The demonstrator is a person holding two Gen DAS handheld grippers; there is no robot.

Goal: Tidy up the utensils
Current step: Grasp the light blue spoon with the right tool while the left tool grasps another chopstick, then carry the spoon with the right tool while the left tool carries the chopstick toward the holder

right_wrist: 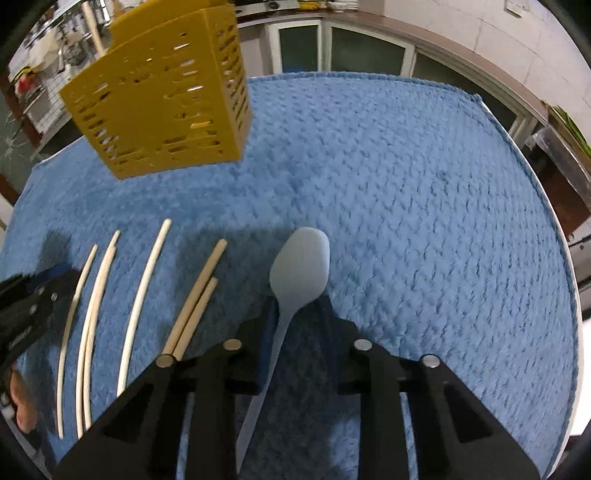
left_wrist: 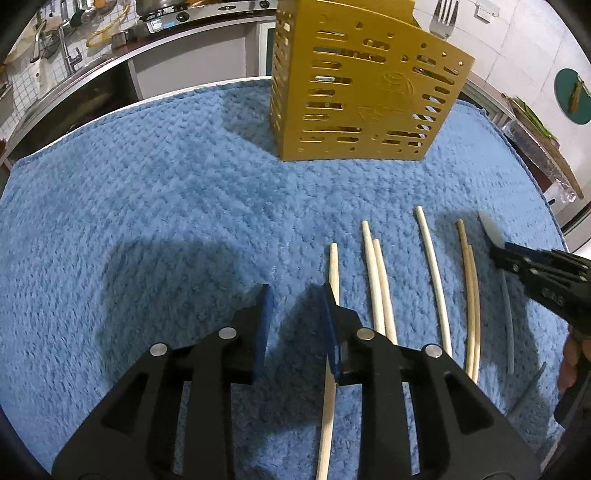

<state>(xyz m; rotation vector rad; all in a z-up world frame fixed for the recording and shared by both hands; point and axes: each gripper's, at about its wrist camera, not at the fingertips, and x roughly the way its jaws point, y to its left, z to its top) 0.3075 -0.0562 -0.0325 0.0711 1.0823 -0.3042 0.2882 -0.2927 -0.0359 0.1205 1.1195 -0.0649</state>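
Note:
A yellow slotted utensil holder (left_wrist: pixel 364 92) stands on the blue towel (left_wrist: pixel 166 192) at the back, with a fork (left_wrist: pixel 445 16) sticking out; it also shows in the right wrist view (right_wrist: pixel 162 92). Several pale chopsticks (left_wrist: pixel 378 284) lie side by side on the towel, also in the right wrist view (right_wrist: pixel 142 306). My left gripper (left_wrist: pixel 295 295) is open just left of the leftmost chopstick (left_wrist: pixel 332 280), empty. My right gripper (right_wrist: pixel 297 306) is open with a pale blue spoon (right_wrist: pixel 301 266) lying between its jaws on the towel. From the left wrist view the right gripper (left_wrist: pixel 498 251) is over the spoon (left_wrist: pixel 489 227).
The towel covers a round table whose edge (right_wrist: pixel 565 258) curves close on the right. A kitchen counter with a stove (left_wrist: pixel 207 14) and sink lies behind. A second grey utensil (left_wrist: pixel 528 387) lies by the right gripper. A person's hand (right_wrist: pixel 20 398) shows at the left.

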